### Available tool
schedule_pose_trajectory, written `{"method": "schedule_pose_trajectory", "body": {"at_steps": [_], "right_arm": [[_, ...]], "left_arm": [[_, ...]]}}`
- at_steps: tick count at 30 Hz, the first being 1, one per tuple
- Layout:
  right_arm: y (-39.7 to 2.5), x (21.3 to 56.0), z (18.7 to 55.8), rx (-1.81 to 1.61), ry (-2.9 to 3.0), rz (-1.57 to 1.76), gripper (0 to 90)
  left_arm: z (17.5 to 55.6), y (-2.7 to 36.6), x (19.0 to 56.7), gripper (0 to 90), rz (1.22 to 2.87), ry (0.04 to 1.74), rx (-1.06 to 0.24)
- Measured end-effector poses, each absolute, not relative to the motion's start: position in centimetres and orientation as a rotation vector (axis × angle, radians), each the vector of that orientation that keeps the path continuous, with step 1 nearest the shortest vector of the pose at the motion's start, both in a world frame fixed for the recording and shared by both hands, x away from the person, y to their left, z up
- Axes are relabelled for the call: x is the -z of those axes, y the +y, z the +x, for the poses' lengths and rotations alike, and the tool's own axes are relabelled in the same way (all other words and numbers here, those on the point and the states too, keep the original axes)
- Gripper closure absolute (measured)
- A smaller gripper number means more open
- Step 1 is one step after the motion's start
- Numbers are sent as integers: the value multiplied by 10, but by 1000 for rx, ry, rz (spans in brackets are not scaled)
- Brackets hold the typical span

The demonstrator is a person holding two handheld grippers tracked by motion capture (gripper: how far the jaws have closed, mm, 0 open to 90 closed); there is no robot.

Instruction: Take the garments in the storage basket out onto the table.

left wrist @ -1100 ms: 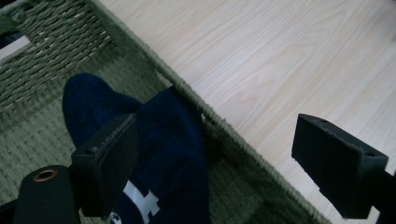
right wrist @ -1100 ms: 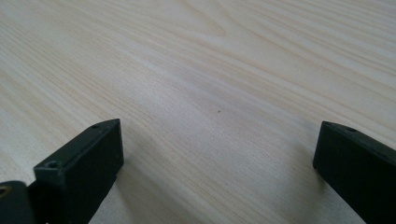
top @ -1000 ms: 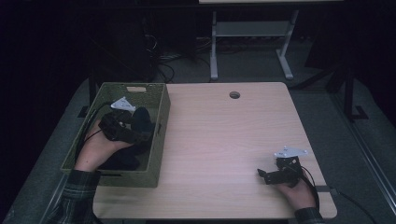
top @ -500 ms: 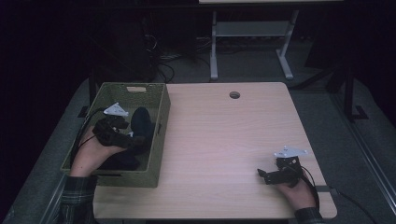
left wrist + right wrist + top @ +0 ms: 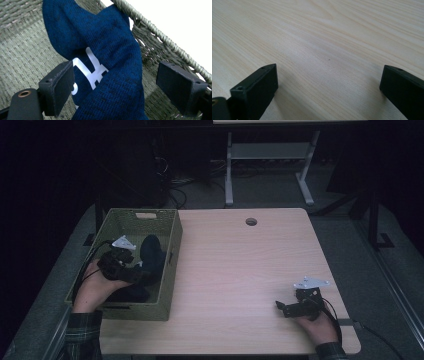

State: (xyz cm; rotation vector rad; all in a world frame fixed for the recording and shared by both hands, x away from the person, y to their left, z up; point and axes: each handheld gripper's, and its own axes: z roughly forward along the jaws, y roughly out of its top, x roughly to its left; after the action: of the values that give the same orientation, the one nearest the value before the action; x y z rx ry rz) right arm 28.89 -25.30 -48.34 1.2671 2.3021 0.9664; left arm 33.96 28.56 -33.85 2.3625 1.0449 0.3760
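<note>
Fingers [image 5: 58,87] of left gripper [image 5: 122,90] straddle knitted blue sock [image 5: 107,55] in woven basket [image 5: 22,50].

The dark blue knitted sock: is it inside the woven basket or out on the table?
Inside: the dark blue knitted sock lies within the green woven basket, against its wall.
</note>
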Motion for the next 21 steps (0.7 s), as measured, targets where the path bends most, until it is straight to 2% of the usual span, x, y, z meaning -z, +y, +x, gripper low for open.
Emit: {"method": "schedule_pose_trajectory", "body": {"at_steps": [8,21], "right_arm": [[-253,483,289,-966,2302,1266,13],[-253,483,289,-966,2303,1266,13]], "left_arm": [[342,284,345,185,2398,1028,-348],[345,288,354,407,2450,1030,-322]]}}
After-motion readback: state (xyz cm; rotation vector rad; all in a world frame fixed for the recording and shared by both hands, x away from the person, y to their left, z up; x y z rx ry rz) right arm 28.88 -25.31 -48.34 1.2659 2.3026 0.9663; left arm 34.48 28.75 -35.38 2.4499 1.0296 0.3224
